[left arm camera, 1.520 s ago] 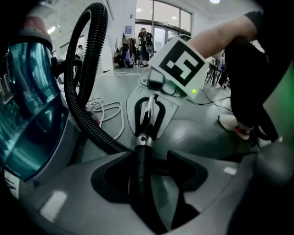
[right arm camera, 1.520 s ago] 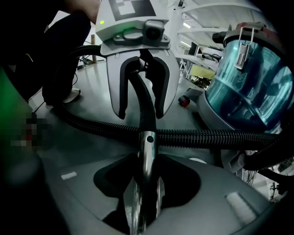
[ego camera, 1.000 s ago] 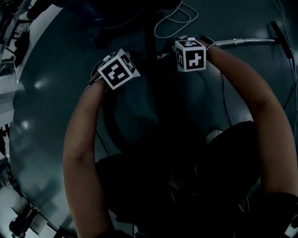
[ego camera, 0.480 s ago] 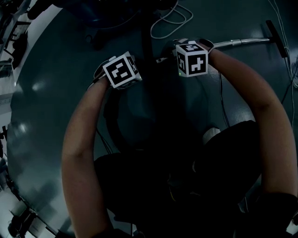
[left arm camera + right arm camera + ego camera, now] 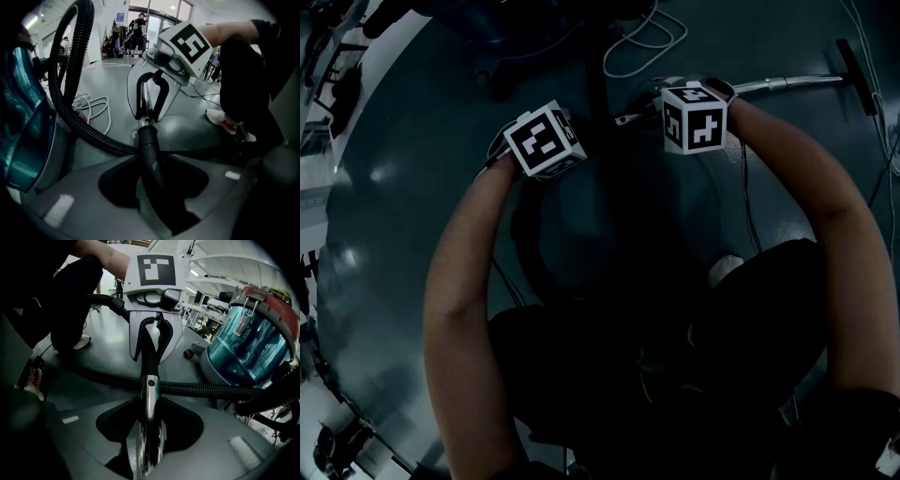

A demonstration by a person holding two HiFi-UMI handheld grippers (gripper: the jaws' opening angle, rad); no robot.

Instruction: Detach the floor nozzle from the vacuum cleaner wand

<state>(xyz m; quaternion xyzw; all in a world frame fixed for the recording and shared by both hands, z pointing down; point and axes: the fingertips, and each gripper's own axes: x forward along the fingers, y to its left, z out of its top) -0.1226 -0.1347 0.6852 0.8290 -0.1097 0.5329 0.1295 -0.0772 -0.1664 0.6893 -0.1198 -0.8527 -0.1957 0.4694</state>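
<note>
Wand of chrome tube sits clamped in the right tongs, gripped from both sides just short of its join with a black handle tube. The left tongs face the right ones along the same line. They have just been closing with that black tube between them, and they now pinch it. Each pair carries its marker cube on top, left and right, with a bare forearm running back from each toward the camera. A pale shoe rests on the dark grey floor beneath the right arm.

Beyond the join, a black ribbed hose crosses the floor under the tube and curves up to the teal, red-topped vacuum canister, which stands beside the left tongs. A white cable lies looped on the floor past the hose.

Farthest out, the wand runs on from the right tongs to the floor nozzle. It is a dark bar on the floor, well apart from both tongs, and it meets the tube's far end.
</note>
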